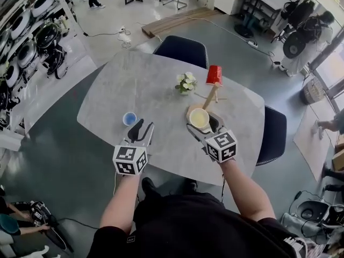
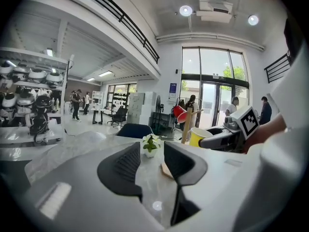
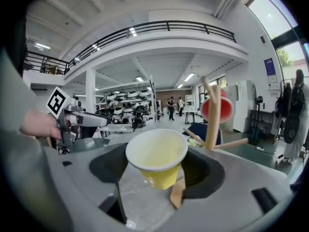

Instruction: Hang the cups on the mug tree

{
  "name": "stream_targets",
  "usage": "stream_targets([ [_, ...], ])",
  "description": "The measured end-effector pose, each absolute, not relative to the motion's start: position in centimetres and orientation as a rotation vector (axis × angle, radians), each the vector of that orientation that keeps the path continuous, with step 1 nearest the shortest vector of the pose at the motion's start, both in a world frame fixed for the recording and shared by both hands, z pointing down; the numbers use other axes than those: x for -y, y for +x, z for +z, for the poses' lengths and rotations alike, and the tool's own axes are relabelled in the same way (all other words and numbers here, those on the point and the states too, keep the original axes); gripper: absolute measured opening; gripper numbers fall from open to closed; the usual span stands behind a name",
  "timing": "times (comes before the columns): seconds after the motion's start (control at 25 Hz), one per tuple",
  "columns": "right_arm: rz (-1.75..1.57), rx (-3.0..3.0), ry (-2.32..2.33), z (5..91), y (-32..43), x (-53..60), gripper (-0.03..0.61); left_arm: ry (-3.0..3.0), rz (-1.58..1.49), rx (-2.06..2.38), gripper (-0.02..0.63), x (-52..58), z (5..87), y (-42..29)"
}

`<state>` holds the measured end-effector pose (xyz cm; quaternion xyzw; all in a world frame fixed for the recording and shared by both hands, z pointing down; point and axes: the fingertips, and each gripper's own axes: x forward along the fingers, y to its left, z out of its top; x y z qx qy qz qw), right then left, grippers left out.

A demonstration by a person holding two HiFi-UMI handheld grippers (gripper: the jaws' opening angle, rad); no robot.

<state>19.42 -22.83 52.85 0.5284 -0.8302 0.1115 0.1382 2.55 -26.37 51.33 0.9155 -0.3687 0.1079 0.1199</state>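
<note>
A wooden mug tree [image 1: 212,97] stands right of the table's middle, and a red cup [image 1: 214,75] hangs on its top peg. My right gripper [image 1: 201,121] is shut on a yellow cup [image 1: 199,117], upright and held above the table just in front of the tree's base. In the right gripper view the yellow cup [image 3: 157,161] sits between the pads, with the mug tree [image 3: 212,115] and red cup [image 3: 217,109] close behind. A blue cup [image 1: 129,118] stands on the table. My left gripper [image 1: 145,125] is open and empty just right of it.
A small white pot of flowers [image 1: 186,83] stands left of the tree on the grey oval table [image 1: 118,85]. Dark chairs [image 1: 181,50] stand at the far and right sides. Shelves with equipment line the room's left, and people stand farther off.
</note>
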Motion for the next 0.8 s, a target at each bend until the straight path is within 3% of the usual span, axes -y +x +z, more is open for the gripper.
stream_targets([
  [0.4,0.338,2.393,1.541,52.0,30.2,20.6,0.351,2.696,0.353,1.117,0.156,23.1,48.8,9.7],
  [0.8,0.396,2.241,1.541,55.0,34.8,22.5,0.351,2.694,0.370,1.093,0.138,25.8,48.4,11.6],
])
